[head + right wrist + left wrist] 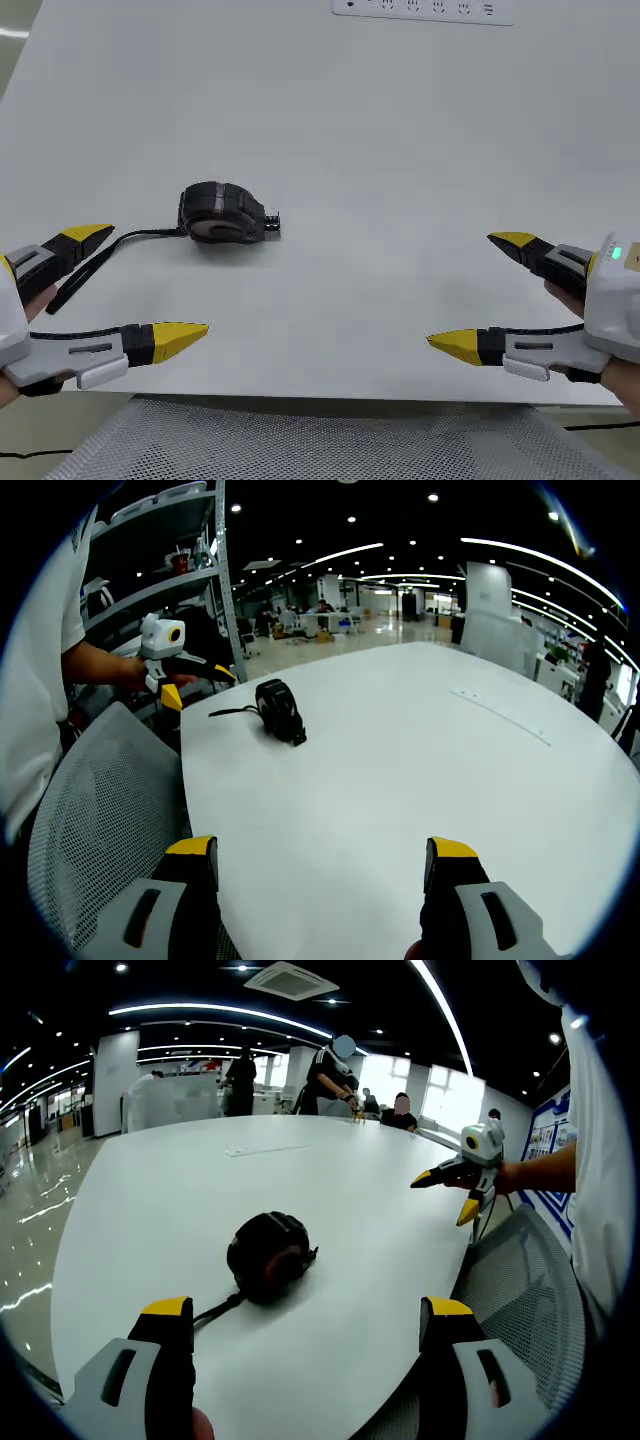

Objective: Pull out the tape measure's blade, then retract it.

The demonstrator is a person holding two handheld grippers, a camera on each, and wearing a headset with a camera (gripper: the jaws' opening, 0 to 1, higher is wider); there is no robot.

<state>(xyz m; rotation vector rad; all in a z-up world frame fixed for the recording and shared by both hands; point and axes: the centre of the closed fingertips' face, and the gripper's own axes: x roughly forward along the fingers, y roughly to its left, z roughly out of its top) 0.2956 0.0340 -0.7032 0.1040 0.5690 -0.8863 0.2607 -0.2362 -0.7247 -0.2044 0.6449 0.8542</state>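
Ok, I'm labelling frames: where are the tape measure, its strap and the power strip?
tape measure (222,213), head view, black case.
strap (82,273), head view, thick flat stretch.
power strip (420,9), head view, white face.

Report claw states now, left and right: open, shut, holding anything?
Left claw: open, holding nothing; the tape measure lies apart from it.
Right claw: open, holding nothing.

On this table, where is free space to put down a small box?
Free: the table right of the tape measure up to the power strip, and between the left gripper and right gripper. Crowded: the strap beside the left gripper.
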